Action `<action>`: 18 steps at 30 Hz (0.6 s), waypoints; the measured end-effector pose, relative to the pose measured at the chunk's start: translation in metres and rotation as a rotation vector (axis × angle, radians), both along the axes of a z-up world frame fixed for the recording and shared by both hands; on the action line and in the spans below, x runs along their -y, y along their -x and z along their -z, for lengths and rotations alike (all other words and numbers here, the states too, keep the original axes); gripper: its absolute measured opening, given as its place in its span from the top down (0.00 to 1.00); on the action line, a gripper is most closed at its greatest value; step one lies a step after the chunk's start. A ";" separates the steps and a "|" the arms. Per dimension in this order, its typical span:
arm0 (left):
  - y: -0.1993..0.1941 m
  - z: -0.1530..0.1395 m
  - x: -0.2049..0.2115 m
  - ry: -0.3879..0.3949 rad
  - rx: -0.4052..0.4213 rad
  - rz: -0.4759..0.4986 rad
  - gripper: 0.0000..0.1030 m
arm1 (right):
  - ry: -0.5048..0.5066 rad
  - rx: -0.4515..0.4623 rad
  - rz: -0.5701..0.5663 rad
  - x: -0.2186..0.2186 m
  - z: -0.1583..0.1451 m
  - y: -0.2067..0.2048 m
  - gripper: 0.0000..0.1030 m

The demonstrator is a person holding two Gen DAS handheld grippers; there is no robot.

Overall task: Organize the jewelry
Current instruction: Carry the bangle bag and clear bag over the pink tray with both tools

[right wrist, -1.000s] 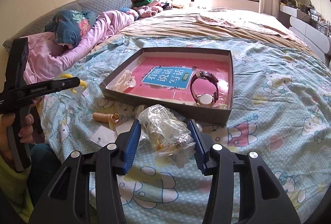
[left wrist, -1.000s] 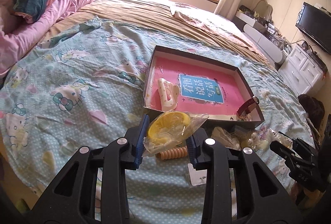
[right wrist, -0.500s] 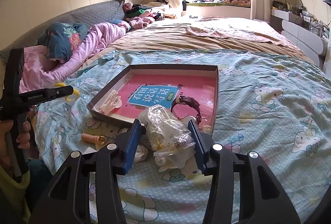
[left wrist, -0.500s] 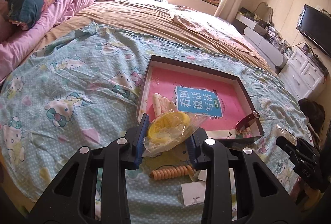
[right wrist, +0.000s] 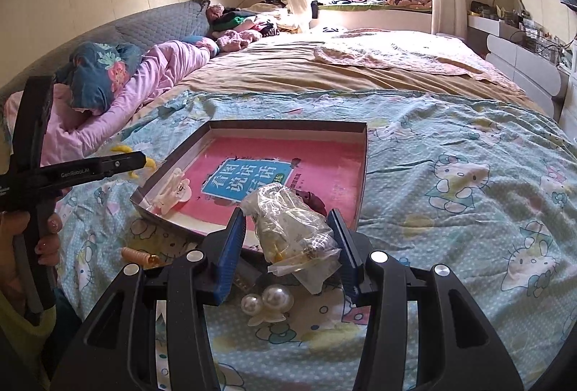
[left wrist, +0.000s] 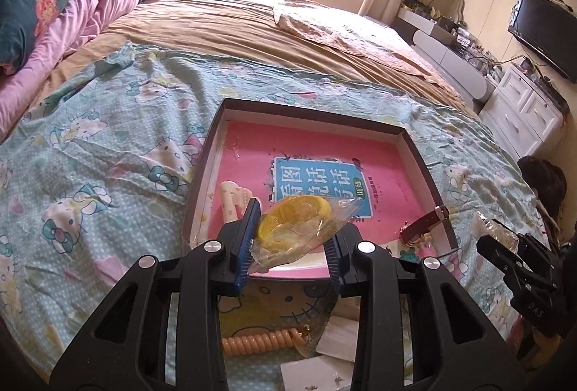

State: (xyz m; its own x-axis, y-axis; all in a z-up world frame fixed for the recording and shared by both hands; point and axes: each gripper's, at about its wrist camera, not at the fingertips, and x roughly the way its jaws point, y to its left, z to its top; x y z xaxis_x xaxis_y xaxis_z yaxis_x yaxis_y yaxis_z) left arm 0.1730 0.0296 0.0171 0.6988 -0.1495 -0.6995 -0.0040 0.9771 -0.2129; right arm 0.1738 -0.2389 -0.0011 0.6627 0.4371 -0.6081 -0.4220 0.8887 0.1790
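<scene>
Jewelry goes into the shallow box (left wrist: 212, 153) on the bed; left gripper (left wrist: 290, 243) grips a bagged yellow bangle (left wrist: 294, 218) above its near edge; right gripper (right wrist: 288, 246) clamps another clear packet (right wrist: 292, 228); both probably need lowering inside, then releasing.

Left gripper (left wrist: 292, 241), right gripper (right wrist: 290, 241): both clamped, loaded.

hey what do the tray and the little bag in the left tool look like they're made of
Tray: likely cardboard, matte dark outside, pale inside; thin folded walls. Bag in the left tool: clear thin plastic film, glossy and crinkled, yellow item showing through.
</scene>
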 end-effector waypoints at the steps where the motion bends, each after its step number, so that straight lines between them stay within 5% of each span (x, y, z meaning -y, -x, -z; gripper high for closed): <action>1: -0.004 0.002 0.002 0.003 -0.004 0.004 0.75 | 0.002 -0.003 -0.003 -0.001 0.001 -0.001 0.56; 18: -0.052 0.038 0.031 -0.021 -0.095 0.069 0.75 | 0.019 -0.109 -0.066 -0.020 0.029 -0.021 0.56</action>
State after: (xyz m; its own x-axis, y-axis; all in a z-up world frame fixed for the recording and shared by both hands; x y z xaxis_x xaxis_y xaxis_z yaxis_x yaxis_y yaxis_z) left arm 0.2246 -0.0016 -0.0210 0.6179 -0.1794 -0.7655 0.0443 0.9800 -0.1939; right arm 0.1952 -0.2187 -0.0297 0.5625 0.4651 -0.6836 -0.4585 0.8635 0.2102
